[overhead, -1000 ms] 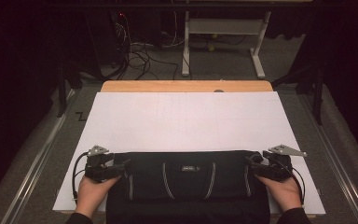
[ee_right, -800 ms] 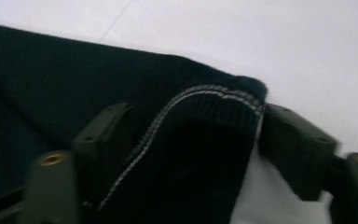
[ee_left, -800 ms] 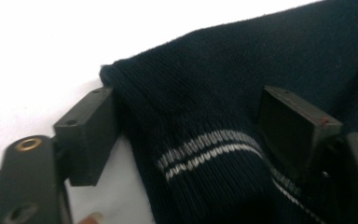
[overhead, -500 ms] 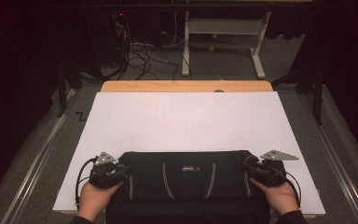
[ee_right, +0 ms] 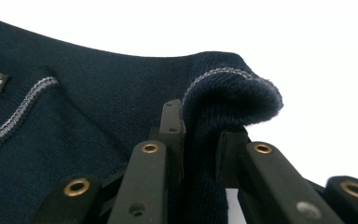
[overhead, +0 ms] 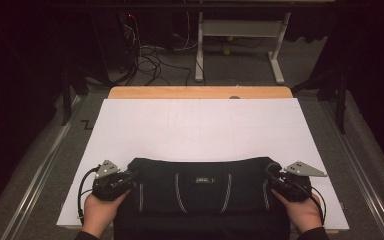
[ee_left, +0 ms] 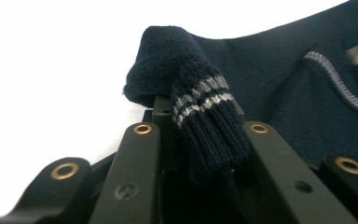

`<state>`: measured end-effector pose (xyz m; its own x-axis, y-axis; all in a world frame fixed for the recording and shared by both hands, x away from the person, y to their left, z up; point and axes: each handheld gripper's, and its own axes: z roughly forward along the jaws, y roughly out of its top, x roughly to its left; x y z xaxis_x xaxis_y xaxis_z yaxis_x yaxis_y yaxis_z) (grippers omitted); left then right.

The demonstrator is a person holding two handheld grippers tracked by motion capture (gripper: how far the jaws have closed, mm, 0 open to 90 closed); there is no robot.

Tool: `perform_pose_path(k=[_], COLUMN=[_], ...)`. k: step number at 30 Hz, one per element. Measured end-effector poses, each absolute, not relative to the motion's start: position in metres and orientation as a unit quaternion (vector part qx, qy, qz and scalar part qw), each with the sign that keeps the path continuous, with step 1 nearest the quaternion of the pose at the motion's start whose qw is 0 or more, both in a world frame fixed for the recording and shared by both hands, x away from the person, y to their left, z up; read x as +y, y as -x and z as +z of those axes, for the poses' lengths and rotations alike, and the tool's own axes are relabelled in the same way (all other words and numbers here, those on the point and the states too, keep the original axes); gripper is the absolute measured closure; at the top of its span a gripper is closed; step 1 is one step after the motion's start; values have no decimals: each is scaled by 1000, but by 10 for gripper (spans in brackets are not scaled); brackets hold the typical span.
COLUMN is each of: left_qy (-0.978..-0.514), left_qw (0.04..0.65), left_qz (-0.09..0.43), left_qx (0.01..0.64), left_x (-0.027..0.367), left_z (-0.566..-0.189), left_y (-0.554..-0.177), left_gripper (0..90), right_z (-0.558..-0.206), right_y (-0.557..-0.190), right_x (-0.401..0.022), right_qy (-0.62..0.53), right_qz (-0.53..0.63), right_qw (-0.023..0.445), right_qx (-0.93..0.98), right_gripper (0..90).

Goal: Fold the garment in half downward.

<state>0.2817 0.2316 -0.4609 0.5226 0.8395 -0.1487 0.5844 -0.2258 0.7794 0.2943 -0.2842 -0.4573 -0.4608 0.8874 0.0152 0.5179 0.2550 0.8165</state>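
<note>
A: Starting at the 9 o'clock side, what has the left gripper (overhead: 130, 178) got?

B: Its jaws have just been closing, and they now pinch a ribbed, grey-striped cuff (ee_left: 204, 108) of the navy knitted sweater (overhead: 202, 192). In the left gripper view the cuff bunches up between the two black jaws.

A: And the sweater itself?

B: It lies folded at 6 o'clock on the white sheet (overhead: 200, 127), along the near edge, running from one gripper to the other. Pale grey stripes (overhead: 178, 192) run down its front.

A: Over at 3 o'clock?

B: The right gripper (overhead: 272, 175) has also just been closing, and it is clamped on a rolled fold of dark knit with a thin grey line (ee_right: 223, 72).

A: Anything in the way?

B: Nothing lies on the sheet beyond the sweater. At 12 o'clock a strip of wooden tabletop (overhead: 200, 92) shows past the sheet, then a floor with tangled cables (overhead: 150, 57) and a white table frame (overhead: 240, 35).

A: Any writing?

B: A small dark label (overhead: 202, 179) sits at the sweater's middle; its lettering is too small to read.
</note>
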Motion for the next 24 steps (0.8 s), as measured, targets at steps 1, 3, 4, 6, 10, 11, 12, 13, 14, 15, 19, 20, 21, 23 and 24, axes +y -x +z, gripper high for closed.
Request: perform_pose_path(k=[1,3,4,6,10,11,12,13,14,15,19,20,21,23,24], left_qy=[-767,-769,-776,-780,-783,-785,-786,-785,-782,-780,-779,-780,-779,-773,-769], left_qw=[419,421,413,403,391,386,384,384,388,388,379,377,377,382,386], left_qz=[155,165,174,175,160,160,160,156,153,151,149,150,151,148,147], left_qx=[461,452,444,445,456,456,457,460,464,468,477,477,479,484,487], left_x=[232,231,231,232,232,232,231,231,231,231,230,230,229,230,230], left_z=[-459,-454,-452,-454,-461,-461,-462,-462,-463,-463,-465,-466,-466,-466,-467], left_y=[-280,-276,-276,-281,-296,-300,-304,-307,-311,-315,-329,-332,-335,-341,-344], left_gripper=[721,724,724,724,725,726,727,728,731,731,732,732,732,732,732], right_z=[-456,-453,-452,-452,-453,-453,-453,-453,-453,-453,-455,-455,-456,-457,-458], right_y=[-293,-291,-291,-292,-303,-306,-309,-312,-315,-319,-333,-336,-339,-345,-347], right_x=[-284,-285,-285,-284,-284,-283,-282,-281,-281,-280,-279,-279,-279,-279,-279], right_qy=[-463,-461,-459,-450,-454,-455,-455,-456,-456,-457,-464,-466,-466,-468,-470], right_qz=[398,404,406,399,389,386,383,380,377,373,367,365,363,361,361], right_qw=[236,241,244,252,250,252,254,256,257,258,258,258,259,259,260], right_qx=[756,753,752,758,761,762,762,763,765,766,764,763,764,764,762], right_gripper=[778,778,778,779,781,781,781,782,783,783,783,783,783,782,782])
